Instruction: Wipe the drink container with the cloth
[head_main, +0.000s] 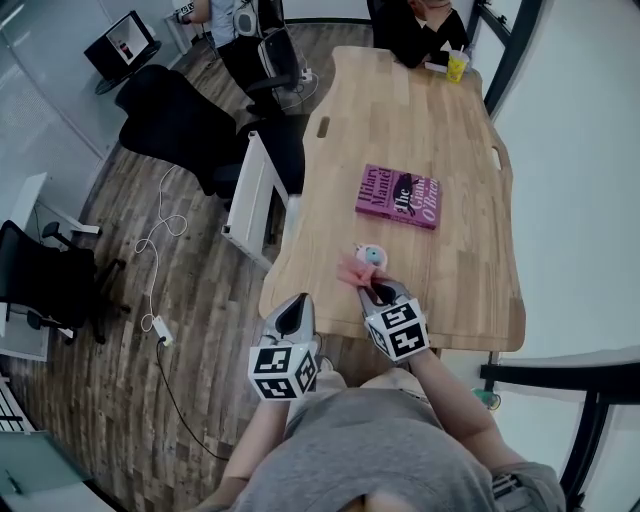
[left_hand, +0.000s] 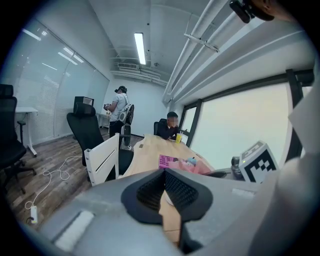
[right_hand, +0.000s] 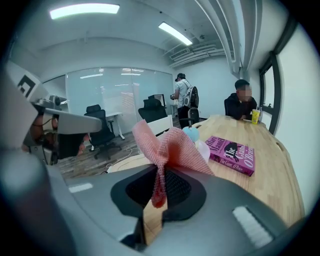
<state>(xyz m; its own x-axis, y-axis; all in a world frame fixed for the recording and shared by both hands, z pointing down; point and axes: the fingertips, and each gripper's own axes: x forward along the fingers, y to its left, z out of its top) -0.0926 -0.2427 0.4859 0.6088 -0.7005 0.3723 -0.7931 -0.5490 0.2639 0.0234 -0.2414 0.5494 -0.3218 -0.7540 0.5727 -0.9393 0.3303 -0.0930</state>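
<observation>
Table (head_main: 440, 130) room is short at the near edge. The left gripper (left_hand: 164, 192), pressed together on nothing, hangs left, off the wood. The right gripper (right_hand: 160, 187) pinches the pink cloth (right_hand: 167, 150). Just beyond stands the small drink container (right_hand: 192, 134); an unsteadied wipe could topple it.

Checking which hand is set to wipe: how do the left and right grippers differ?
The right gripper is shut on the pink cloth; the left gripper is shut on nothing. The right sits close by the drink container on the table; the left is farther from it, near the table's edge. Both carry a marker cube.
</observation>
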